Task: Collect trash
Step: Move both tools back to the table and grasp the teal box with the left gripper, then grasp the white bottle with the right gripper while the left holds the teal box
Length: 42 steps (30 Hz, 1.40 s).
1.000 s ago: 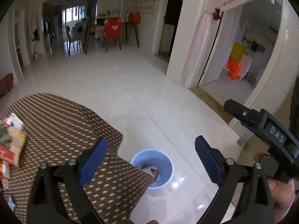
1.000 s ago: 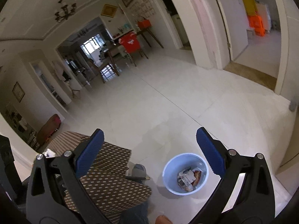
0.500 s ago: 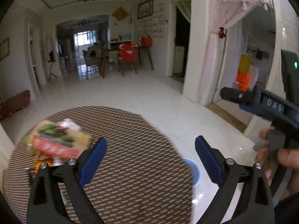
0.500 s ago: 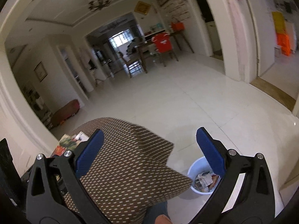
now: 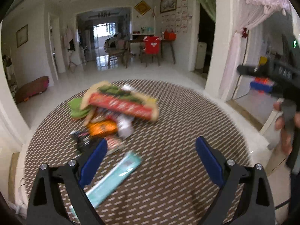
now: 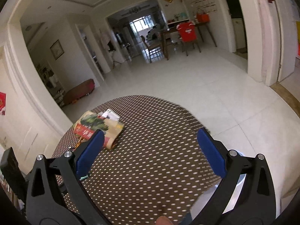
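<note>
The trash (image 5: 120, 110) lies heaped on the round table (image 5: 178, 123), now dead ahead where a second ago the bin filled the view. So both cameras have swung up from bin to pile. Left gripper (image 5: 151, 159) and right gripper (image 6: 150, 150) hang released, empty; next pick looks imminent.

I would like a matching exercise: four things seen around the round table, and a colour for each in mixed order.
Things:
1. flat packet nearest the left gripper
2. crumpled wrapper in the pile
3. chair cover at the far dining table
4. gripper pads

Colours:
A. red
B. blue
C. teal
D. orange

Pairs: 1-C, 2-D, 3-A, 4-B
</note>
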{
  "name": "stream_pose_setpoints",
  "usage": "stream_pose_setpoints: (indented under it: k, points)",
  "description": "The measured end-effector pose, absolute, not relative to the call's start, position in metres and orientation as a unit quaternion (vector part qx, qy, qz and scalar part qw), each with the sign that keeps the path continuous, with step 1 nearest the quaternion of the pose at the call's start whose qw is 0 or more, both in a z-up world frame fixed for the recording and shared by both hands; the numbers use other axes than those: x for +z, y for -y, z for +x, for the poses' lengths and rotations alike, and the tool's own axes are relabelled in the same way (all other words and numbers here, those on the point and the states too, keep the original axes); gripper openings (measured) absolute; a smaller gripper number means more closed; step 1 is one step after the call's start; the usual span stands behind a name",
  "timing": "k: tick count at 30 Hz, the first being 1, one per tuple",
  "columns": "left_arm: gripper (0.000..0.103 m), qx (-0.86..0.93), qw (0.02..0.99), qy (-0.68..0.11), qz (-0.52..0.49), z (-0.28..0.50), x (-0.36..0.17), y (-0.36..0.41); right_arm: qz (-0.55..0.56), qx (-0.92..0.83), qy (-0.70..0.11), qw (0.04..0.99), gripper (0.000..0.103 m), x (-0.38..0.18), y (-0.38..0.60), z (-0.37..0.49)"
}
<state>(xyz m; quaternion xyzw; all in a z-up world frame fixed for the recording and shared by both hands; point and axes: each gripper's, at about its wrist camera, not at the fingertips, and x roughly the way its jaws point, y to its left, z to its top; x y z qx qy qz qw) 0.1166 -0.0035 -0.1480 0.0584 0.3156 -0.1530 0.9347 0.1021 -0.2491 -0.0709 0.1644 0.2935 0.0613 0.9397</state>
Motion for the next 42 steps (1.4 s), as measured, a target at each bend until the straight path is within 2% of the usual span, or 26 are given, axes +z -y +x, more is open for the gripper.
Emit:
stream_pose_setpoints:
  k: [11,13,15,17,18,19,21,23,25,29,31,32,33,34,38,39,41,42]
  points:
    - [0.093,-0.131,0.902,-0.400,0.098,0.138,-0.200,-0.046,0.138,0.096,-0.326,0.930,0.097,-0.089,0.208,0.117]
    - [0.075,-0.155,0.891,-0.418,0.090,0.142,-0.205,-0.049,0.133,0.102,-0.332,0.928,0.097,-0.091,0.202,0.121]
    - [0.067,-0.178,0.882,-0.425,0.096,0.145,-0.206,-0.048,0.130,0.108,-0.338,0.926,0.097,-0.094,0.196,0.124]
    - [0.046,-0.199,0.874,-0.431,0.107,0.145,-0.202,-0.047,0.128,0.120,-0.344,0.922,0.097,-0.097,0.185,0.128]
    - [0.030,-0.200,0.872,-0.434,0.109,0.147,-0.201,-0.048,0.126,0.127,-0.347,0.920,0.097,-0.098,0.179,0.130]
    - [0.024,-0.196,0.870,-0.437,0.112,0.147,-0.200,-0.046,0.125,0.133,-0.351,0.918,0.097,-0.100,0.174,0.132]
    - [0.024,-0.200,0.869,-0.440,0.106,0.149,-0.200,-0.049,0.120,0.146,-0.358,0.914,0.097,-0.104,0.162,0.138]
    - [0.015,-0.203,0.872,-0.434,0.096,0.145,-0.198,-0.051,0.113,0.157,-0.365,0.911,0.097,-0.108,0.152,0.141]
    - [0.011,-0.198,0.878,-0.428,0.081,0.139,-0.192,-0.055,0.105,0.166,-0.373,0.907,0.097,-0.113,0.140,0.146]
    - [0.011,-0.186,0.885,-0.423,0.061,0.129,-0.191,-0.057,0.091,0.187,-0.392,0.896,0.097,-0.126,0.113,0.159]
    - [0.017,-0.176,0.890,-0.417,0.057,0.123,-0.190,-0.061,0.082,0.193,-0.399,0.893,0.097,-0.132,0.100,0.165]
    - [0.026,-0.168,0.892,-0.417,0.056,0.122,-0.190,-0.062,0.082,0.194,-0.400,0.892,0.097,-0.133,0.096,0.166]
    - [0.060,-0.159,0.894,-0.416,0.059,0.113,-0.189,-0.065,0.083,0.195,-0.401,0.891,0.097,-0.134,0.094,0.166]
    - [0.086,-0.141,0.899,-0.410,0.065,0.110,-0.189,-0.067,0.084,0.195,-0.401,0.891,0.097,-0.134,0.092,0.167]
    - [0.088,-0.140,0.893,-0.423,0.062,0.118,-0.195,-0.072,0.084,0.194,-0.403,0.890,0.097,-0.137,0.089,0.169]
    - [0.077,-0.140,0.887,-0.436,0.063,0.124,-0.201,-0.073,0.084,0.193,-0.403,0.890,0.097,-0.137,0.089,0.169]
    - [0.065,-0.152,0.885,-0.434,0.079,0.123,-0.201,-0.070,0.086,0.191,-0.404,0.891,0.097,-0.138,0.090,0.169]
    - [0.045,-0.158,0.883,-0.435,0.079,0.124,-0.200,-0.069,0.087,0.190,-0.404,0.891,0.097,-0.138,0.091,0.168]
